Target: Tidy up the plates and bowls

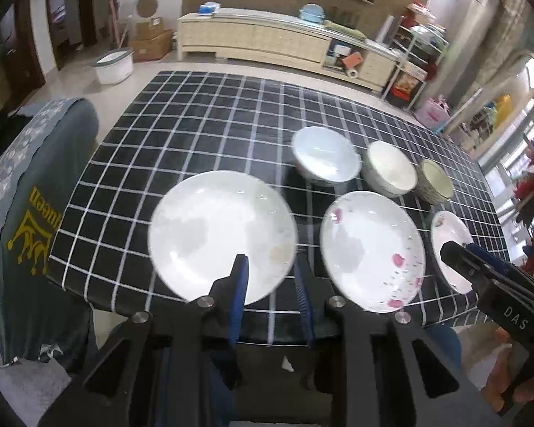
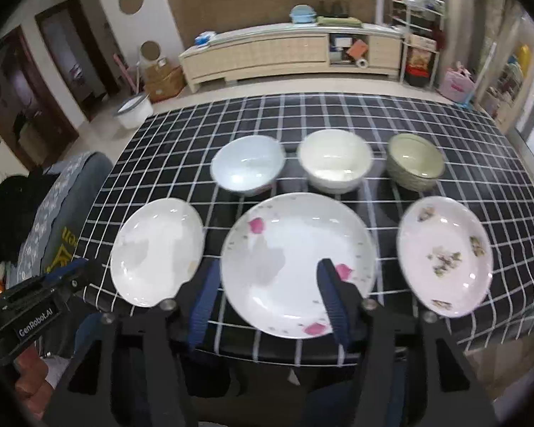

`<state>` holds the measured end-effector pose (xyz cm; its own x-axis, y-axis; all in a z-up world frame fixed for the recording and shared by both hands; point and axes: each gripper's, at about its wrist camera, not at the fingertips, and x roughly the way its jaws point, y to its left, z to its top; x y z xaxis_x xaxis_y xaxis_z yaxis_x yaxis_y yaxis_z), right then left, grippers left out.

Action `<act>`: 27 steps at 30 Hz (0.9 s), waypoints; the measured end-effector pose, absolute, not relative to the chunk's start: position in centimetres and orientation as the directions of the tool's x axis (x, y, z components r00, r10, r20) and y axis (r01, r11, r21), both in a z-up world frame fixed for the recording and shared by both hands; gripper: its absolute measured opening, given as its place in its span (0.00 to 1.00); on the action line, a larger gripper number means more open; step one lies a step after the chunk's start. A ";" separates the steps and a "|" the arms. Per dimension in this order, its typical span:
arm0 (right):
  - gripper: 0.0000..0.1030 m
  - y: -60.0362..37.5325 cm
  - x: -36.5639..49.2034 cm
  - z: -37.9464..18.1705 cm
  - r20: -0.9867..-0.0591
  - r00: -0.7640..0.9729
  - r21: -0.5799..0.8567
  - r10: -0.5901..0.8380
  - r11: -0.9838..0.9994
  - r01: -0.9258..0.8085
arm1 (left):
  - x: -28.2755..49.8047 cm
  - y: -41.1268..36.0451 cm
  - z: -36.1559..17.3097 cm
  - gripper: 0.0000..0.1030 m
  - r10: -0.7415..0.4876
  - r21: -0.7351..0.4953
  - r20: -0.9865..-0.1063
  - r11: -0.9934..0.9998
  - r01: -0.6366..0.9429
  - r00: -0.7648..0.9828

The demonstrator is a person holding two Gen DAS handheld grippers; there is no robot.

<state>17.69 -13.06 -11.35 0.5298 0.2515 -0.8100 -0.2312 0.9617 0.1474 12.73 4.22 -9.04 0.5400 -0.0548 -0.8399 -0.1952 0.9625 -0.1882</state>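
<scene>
Dim daylight from right; soft blur, fisheye-warped edges.

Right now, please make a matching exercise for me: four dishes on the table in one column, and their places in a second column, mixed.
Places are as the right wrist view shows them.

1. plain white plate
2. pink-petal plate
3. pale blue bowl
4. green bowl

a. back row, right end
b. front row, middle
c. back row, left end
d. front row, left end

Pairs: 1-d, 2-b, 3-c, 4-a
</scene>
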 end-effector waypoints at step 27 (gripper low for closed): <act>0.72 -18.6 23.7 -19.0 -0.883 0.446 0.069 0.145 0.981 -0.183 | 22.4 -1.7 -19.0 0.33 -0.174 -0.208 -0.922 0.976 -0.061 0.346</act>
